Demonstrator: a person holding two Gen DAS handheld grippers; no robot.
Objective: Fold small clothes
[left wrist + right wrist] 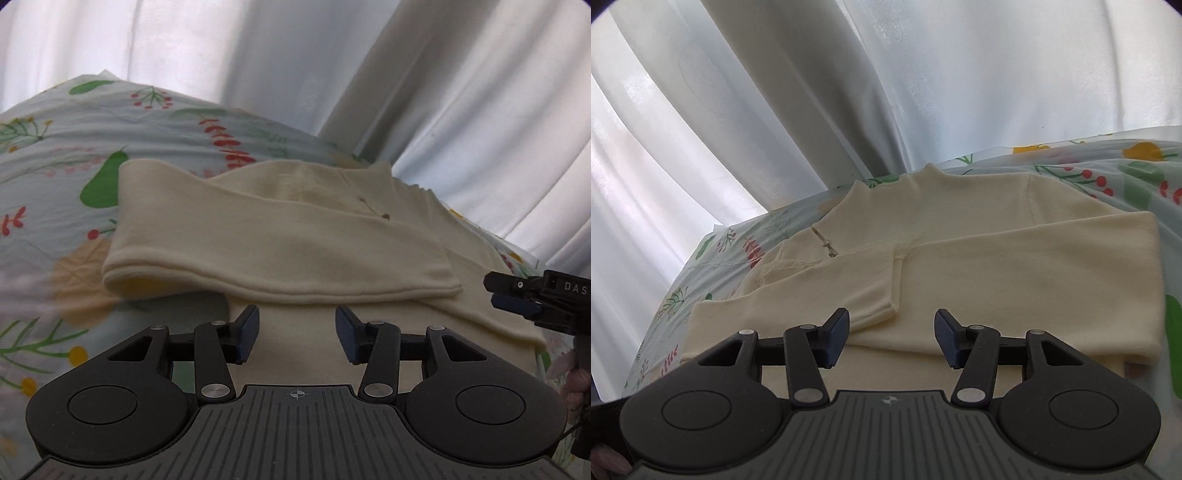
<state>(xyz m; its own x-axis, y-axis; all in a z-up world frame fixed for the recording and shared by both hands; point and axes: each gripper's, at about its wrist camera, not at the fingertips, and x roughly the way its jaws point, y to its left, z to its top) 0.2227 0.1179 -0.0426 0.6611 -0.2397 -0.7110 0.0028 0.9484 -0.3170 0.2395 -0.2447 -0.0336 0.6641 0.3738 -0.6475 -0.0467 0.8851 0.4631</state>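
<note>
Cream top [280,236] lies spread on a floral bedsheet [55,184], with white curtains [258,48] hanging behind. Both sleeves are folded across its body: in the left wrist view one sleeve [258,254] runs across the chest, its cuff end lifted a little at the left; in the right wrist view the other sleeve's cuff [886,288] rests near the middle of the top [997,266]. Left hand-held gripper [295,334] hovers low over the near hem, fingers spread wide, holding nothing. Right hand-held gripper [892,338] sits likewise over the hem, fingers wide apart and empty; seen from the left wrist it appears at the right edge [513,299], just beside the cloth
</note>
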